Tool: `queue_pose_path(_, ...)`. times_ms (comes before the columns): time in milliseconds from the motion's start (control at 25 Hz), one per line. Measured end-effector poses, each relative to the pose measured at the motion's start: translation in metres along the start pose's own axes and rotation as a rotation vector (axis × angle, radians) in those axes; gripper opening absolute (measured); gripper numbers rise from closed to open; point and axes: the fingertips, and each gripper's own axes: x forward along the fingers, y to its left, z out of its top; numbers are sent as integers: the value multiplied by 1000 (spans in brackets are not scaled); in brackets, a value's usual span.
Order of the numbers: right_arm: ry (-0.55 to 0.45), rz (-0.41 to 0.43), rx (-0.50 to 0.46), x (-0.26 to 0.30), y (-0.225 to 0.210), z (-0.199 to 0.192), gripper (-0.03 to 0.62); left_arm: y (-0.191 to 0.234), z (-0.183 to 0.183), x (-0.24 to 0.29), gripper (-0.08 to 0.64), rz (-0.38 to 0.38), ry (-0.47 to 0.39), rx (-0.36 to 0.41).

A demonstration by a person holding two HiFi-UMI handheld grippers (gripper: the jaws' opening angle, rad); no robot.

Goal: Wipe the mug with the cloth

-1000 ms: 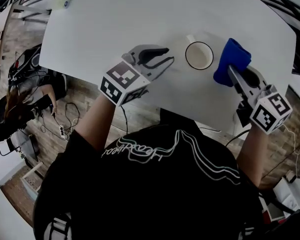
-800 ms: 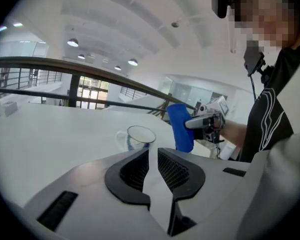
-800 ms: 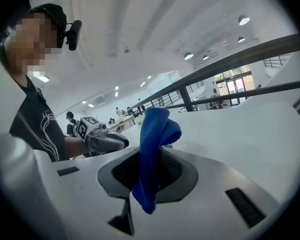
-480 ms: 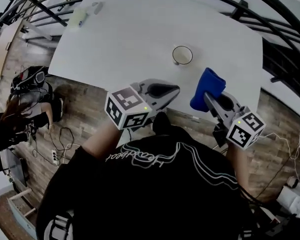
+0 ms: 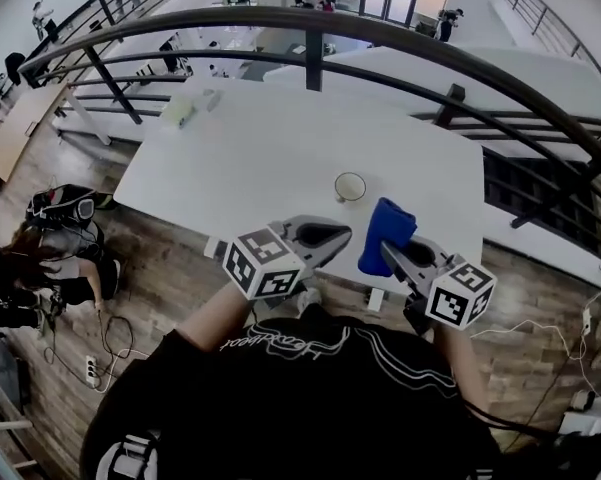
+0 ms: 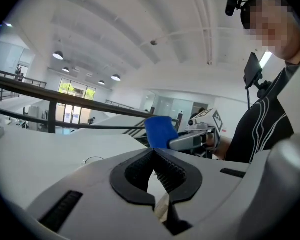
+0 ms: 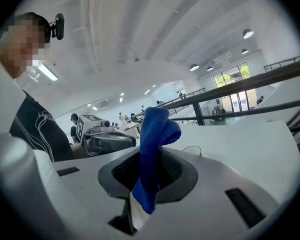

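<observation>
The white mug (image 5: 350,186) stands upright and alone on the white table (image 5: 260,158), near its front right part. My right gripper (image 5: 390,253) is shut on a blue cloth (image 5: 385,235), held in the air at the table's near edge, short of the mug. In the right gripper view the cloth (image 7: 154,144) stands up out of the jaws, with the mug's rim (image 7: 192,150) beyond. My left gripper (image 5: 342,236) hovers beside it, shut and empty. The left gripper view shows its toothed pads (image 6: 164,170) meeting and the cloth (image 6: 159,131) to the right.
A black curved railing (image 5: 380,38) runs behind the table. A pale green object (image 5: 180,111) lies at the table's far left corner. A person (image 5: 30,268) sits on the wooden floor at the left, among cables (image 5: 110,348).
Both grippers have lifted off the table and drawn back toward my body, the right one still carrying the cloth. The left jaws have gone from open to shut. The mug has stayed put.
</observation>
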Motion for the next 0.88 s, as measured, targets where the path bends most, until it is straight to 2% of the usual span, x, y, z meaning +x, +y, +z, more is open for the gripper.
queue_pose_path(120, 19, 6, -29, 3, 16, 1, 57, -9, 3, -10, 8, -5, -12, -3)
queue_pose_path(240, 20, 13, -26, 3, 13, -1, 57, -15, 4, -6, 8, -8, -10, 13)
queue_pose_path(480, 19, 27, -7, 22, 10, 1, 57, 1, 13, -15, 8, -5, -51, 2)
queue_pose_path(680, 12, 39, 13, 26, 1, 1, 57, 6, 12, -9, 8, 7, -19, 45)
queue_pose_path(880, 10, 55, 7, 32, -4, 5, 57, 15, 12, -11, 8, 24, -16, 36)
